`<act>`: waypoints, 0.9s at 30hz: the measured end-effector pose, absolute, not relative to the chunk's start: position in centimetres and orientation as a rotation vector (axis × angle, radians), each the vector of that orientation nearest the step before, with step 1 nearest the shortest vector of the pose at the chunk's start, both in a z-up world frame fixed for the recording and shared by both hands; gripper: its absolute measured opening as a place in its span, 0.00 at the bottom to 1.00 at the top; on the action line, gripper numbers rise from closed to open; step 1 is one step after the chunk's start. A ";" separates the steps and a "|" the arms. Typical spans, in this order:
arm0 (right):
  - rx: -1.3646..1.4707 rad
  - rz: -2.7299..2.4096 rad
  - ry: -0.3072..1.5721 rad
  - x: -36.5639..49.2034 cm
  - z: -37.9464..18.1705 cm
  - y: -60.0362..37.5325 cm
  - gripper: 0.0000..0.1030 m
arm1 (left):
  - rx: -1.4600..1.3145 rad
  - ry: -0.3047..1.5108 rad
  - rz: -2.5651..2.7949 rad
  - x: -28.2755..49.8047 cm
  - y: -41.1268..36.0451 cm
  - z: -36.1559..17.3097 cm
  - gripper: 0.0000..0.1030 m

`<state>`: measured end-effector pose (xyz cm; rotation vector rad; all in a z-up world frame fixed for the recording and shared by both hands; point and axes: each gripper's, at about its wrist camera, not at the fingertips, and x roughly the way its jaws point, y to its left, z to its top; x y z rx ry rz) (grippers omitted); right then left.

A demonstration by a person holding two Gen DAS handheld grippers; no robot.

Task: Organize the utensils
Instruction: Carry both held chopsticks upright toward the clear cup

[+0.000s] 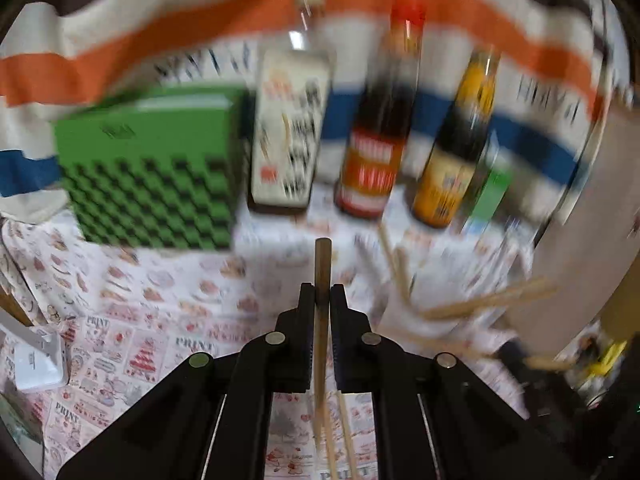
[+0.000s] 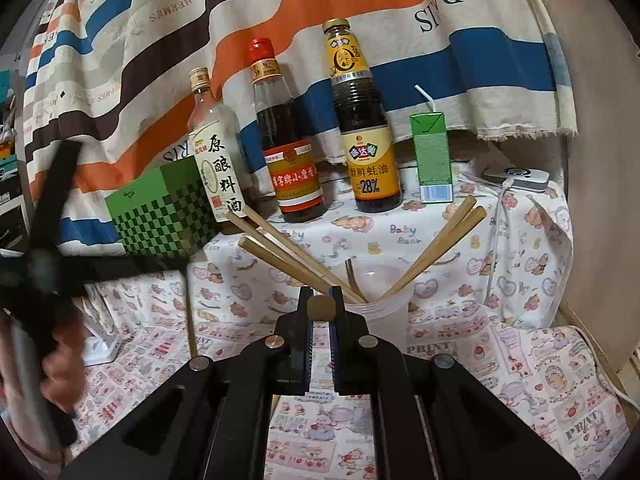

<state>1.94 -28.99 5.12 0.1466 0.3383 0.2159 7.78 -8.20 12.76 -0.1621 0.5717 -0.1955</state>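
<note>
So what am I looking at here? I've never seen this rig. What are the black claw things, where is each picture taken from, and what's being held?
Each picture comes from a fisheye camera mounted on a hand-held two-finger gripper, looking forward along its fingers; a person carries one in each hand. The left gripper is shut on a dark wooden chopstick; that view is motion-blurred. The right gripper is shut on another chopstick end, close to a clear plastic cup that already holds several light chopsticks. On the patterned tablecloth stand three sauce bottles, a green drink carton and a green checkered box.
</note>
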 end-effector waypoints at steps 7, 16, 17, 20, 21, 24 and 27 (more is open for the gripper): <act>0.149 0.236 0.325 1.5 5.6 -28.9 0.08 | -0.218 0.408 -0.102 4.6 -3.8 15.7 0.06; 0.093 0.281 0.328 0.8 6.0 -27.8 0.08 | -0.298 0.317 -0.162 2.7 -2.0 16.6 0.05; 0.086 0.278 0.321 0.6 6.2 -27.8 0.08 | -0.302 0.310 -0.174 2.6 -2.1 16.6 0.05; 0.077 0.261 0.323 0.2 6.9 -28.0 0.08 | -0.287 0.304 -0.183 2.4 -2.5 16.8 0.05; 0.056 0.259 0.346 0.2 7.2 -28.0 0.08 | -0.281 0.306 -0.184 2.4 -2.7 16.8 0.05; 0.041 0.255 0.371 0.1 8.0 -28.5 0.08 | -0.256 0.329 -0.194 2.8 -3.5 16.5 0.05; 0.089 0.246 0.350 -0.4 9.0 -30.0 0.08 | -0.252 0.350 -0.206 3.2 -4.2 16.0 0.05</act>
